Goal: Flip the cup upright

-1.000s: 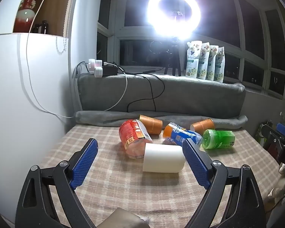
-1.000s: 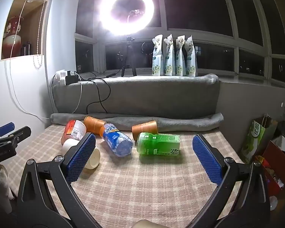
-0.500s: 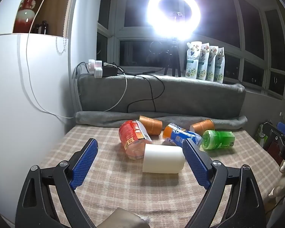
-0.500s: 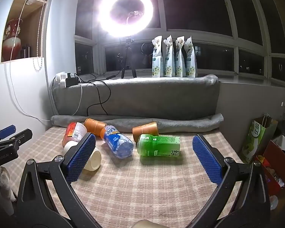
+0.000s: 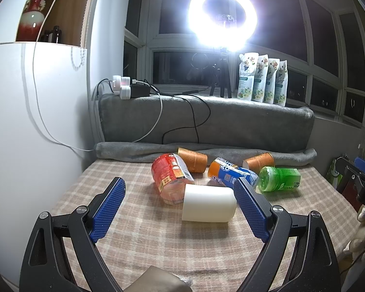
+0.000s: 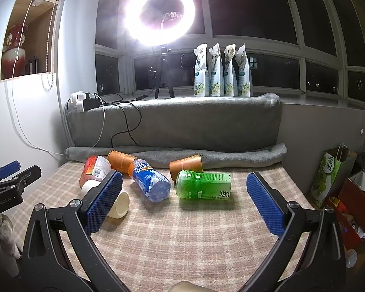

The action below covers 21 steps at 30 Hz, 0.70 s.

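Observation:
A white cup (image 5: 208, 203) lies on its side on the checked cloth, just ahead of my open left gripper (image 5: 180, 206), nearer its right finger. In the right wrist view the white cup (image 6: 120, 204) is partly hidden behind my right gripper's left finger. Two orange paper cups (image 5: 192, 159) (image 5: 259, 161) also lie on their sides near the grey blanket roll; they show in the right wrist view too (image 6: 120, 159) (image 6: 186, 166). My right gripper (image 6: 182, 204) is open and empty, in front of the green bottle.
A red bottle (image 5: 169, 175), a blue-orange bottle (image 5: 231, 174) and a green bottle (image 5: 279, 178) lie among the cups. A grey cushion (image 5: 206, 124) backs the cloth. A white cabinet (image 5: 24, 121) stands left. Bags (image 6: 333, 175) sit off the right edge.
The right wrist view has drifted slightly, so the objects sit a little lower and further right in it. The left gripper and the cups have not moved.

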{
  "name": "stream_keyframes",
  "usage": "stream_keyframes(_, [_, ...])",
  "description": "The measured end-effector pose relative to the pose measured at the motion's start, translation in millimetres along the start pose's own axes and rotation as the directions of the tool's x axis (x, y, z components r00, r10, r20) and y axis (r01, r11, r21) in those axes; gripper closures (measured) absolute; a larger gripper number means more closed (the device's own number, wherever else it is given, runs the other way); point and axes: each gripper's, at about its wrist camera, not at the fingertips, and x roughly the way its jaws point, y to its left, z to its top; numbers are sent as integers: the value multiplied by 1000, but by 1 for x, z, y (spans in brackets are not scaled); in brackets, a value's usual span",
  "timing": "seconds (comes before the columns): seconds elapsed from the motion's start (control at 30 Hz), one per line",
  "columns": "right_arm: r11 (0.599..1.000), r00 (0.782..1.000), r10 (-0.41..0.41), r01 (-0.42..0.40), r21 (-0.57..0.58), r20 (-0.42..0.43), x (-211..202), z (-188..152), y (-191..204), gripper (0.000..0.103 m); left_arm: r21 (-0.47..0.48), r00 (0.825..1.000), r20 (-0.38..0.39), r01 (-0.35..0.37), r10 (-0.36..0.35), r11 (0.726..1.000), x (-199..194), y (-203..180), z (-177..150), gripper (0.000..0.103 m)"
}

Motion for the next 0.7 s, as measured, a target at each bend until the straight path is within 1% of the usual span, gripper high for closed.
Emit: stream_keyframes(0.7, [1000, 1000, 2, -2, 5, -7, 3, -4, -2, 0, -1, 1000, 1, 0, 0, 1000, 3, -4, 2, 12])
